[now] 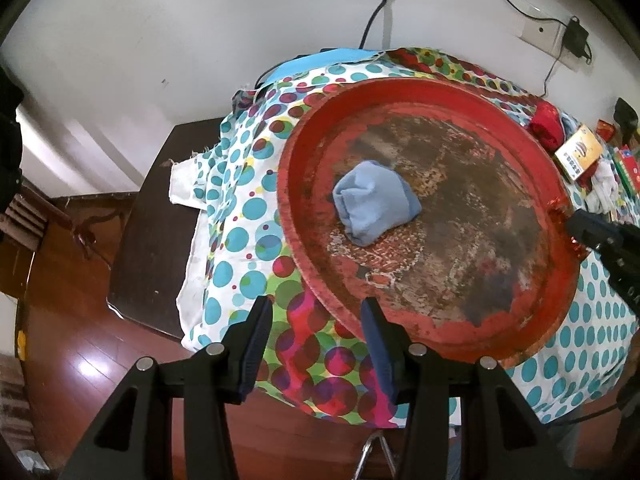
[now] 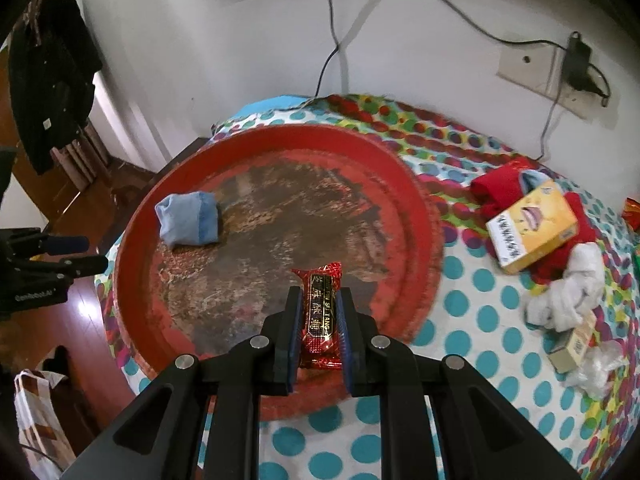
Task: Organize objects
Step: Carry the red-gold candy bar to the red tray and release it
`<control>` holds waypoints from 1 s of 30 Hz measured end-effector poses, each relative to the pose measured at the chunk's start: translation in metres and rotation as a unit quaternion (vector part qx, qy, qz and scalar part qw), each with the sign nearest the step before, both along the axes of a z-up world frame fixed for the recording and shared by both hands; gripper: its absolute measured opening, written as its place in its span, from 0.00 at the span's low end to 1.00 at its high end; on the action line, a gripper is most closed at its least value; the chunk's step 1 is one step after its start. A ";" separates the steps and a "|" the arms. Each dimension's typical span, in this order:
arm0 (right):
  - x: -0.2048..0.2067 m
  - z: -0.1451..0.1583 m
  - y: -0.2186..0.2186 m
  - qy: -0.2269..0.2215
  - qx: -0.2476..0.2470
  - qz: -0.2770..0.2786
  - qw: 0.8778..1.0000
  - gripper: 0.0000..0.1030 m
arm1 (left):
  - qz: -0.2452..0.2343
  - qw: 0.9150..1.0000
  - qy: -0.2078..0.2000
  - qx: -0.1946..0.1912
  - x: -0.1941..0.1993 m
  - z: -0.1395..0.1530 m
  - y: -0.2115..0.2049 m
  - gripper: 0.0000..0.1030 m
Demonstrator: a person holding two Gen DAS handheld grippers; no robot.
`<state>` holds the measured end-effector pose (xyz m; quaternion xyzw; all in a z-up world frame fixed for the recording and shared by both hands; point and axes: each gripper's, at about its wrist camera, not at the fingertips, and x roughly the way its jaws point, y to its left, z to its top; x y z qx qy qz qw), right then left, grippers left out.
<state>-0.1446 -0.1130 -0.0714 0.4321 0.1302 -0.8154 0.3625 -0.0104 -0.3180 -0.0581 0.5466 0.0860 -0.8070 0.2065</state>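
Both hand-held grippers (image 1: 316, 320) (image 2: 319, 312) point steeply down over tray (image 2: 420, 216).

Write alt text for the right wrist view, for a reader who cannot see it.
The right claw is shut on a red candy packet above a worn round red tray that holds a folded blue cloth. The tray sits on a polka-dot tablecloth, with a yellow box and red and white cloths to its right.

Both wrist cameras look steeply down past their own fingers from close above the table, sharing the red tray (image 1: 560, 280) (image 2: 420, 216) and blue pouch (image 1: 374, 208) (image 2: 187, 219)
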 end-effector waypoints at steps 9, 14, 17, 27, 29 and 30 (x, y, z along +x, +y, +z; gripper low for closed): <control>0.002 -0.016 -0.019 -0.013 0.017 0.016 1.000 0.15 | 0.029 1.000 -0.003 0.011 0.001 -0.002 -0.018 0.46; 0.005 -0.023 -0.025 -0.019 0.024 0.024 0.999 0.15 | 0.028 0.999 -0.007 0.014 -0.003 -0.004 -0.019 0.46; 0.007 -0.025 -0.028 -0.021 0.025 0.029 0.999 0.15 | 0.024 1.000 -0.010 0.016 -0.004 -0.005 -0.017 0.46; 0.014 -0.016 -0.025 -0.018 0.005 0.039 0.999 0.32 | 0.000 1.000 -0.013 0.017 -0.016 -0.005 0.003 0.46; 0.014 -0.007 -0.015 -0.015 -0.009 0.028 0.999 0.32 | -0.012 1.000 -0.010 0.016 -0.021 -0.002 0.012 0.46; 0.013 -0.001 -0.006 -0.013 -0.016 0.019 1.000 0.33 | -0.019 1.000 -0.008 0.016 -0.024 0.000 0.017 0.46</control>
